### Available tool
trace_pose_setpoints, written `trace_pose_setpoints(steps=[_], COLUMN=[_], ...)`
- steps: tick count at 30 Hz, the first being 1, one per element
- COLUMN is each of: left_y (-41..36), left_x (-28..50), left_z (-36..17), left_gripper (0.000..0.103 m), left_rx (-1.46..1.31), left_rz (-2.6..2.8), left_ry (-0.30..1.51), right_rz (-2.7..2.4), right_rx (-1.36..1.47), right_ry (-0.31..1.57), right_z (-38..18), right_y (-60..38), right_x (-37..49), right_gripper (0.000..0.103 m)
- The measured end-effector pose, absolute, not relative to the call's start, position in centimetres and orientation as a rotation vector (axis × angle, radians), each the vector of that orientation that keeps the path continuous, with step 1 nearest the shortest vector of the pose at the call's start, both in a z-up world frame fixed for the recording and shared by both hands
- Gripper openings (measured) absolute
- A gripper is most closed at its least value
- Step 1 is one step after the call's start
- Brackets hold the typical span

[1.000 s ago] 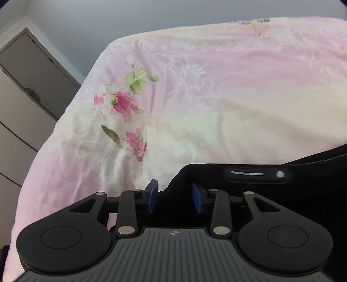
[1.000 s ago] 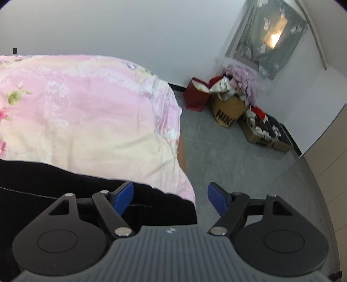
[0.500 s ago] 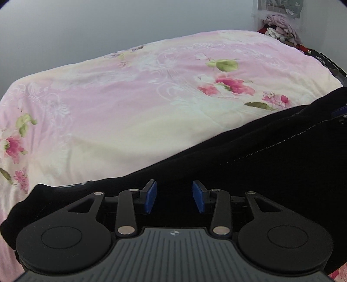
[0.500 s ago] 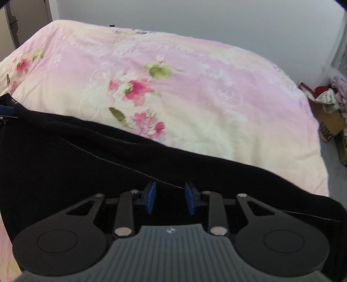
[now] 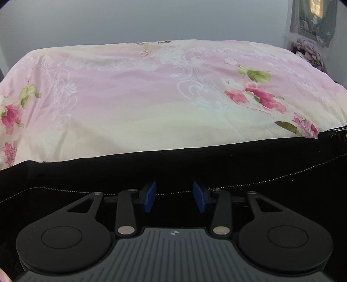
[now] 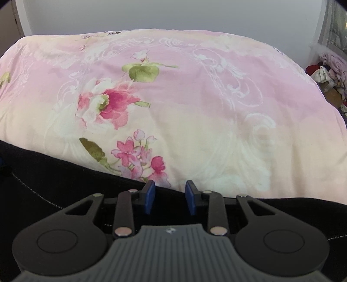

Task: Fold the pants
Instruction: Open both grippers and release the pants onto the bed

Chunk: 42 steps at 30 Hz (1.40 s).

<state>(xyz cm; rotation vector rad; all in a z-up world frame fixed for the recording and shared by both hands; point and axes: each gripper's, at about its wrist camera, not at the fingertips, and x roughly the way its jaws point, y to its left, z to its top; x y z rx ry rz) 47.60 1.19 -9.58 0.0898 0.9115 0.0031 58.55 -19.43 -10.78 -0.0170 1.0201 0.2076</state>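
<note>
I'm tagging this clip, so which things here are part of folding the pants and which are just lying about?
Part of the job:
- black fabric pants with pale stitching
- left gripper
- right gripper
- pink floral bedspread, the folding surface

Lying about:
- heap of pink and white clothes beside the bed
- grey patterned wall hanging

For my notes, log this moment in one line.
Black pants across floral bedspread | left hand-held gripper, right hand-held gripper over fabric | grip unclear
</note>
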Motion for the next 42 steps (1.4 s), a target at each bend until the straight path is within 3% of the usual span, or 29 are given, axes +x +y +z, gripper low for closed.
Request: trace_pose_setpoints(steps=[12, 18, 23, 32, 38, 39, 40, 41, 42], left_y=[12.8, 19.6, 20.7, 19.7, 19.6, 19.7, 19.9, 20.0, 20.3], left_x=[36.7, 33.3, 31.2, 28.7, 28.5, 28.6, 28.7, 28.7, 28.9], left_z=[-4.8, -4.8, -5.8, -7.0, -7.1, -7.1, -7.1, -7.2, -7.2], left_gripper=[0.048, 0.048, 0.048, 0.048, 0.048, 0.048, 0.048, 0.048, 0.048], left_rx=[-0.092, -0.278, -0.252, -0.156, -0.15, -0.155, -0.159, -0.161, -0.162], left_rz=[0.181, 0.299, 0.306, 0.245, 0.245, 0.251, 0.258, 0.263, 0.268], left_ry=[0.838, 0.857, 0.894, 0.945, 0.952, 0.956, 0.961, 0.964, 0.965], right_rz=[0.315, 0.354, 0.322, 0.139, 0.063, 0.058, 0.055, 0.055, 0.056], right_rx=[-0.023, 0.015, -0.007, 0.0, -0.017, -0.021, -0.018, -0.008, 0.003], right_ry=[0.974, 0.991, 0.9, 0.978, 0.845, 0.837, 0.836, 0.834, 0.825], right_z=[-4.9, -3.6, -2.5, -8.8, -10.9, -10.9, -10.7, -10.3, -9.7], right_y=[-20.4, -20.6, -19.9, -19.8, -18.6, -18.4, -18.3, -18.3, -18.5], right_x=[48.6, 40.6, 32.6, 22.4, 22.3, 22.5, 22.9, 23.0, 22.9], right_gripper=[0.038, 0.04, 0.045, 0.045, 0.045, 0.042, 0.032, 0.014, 0.013])
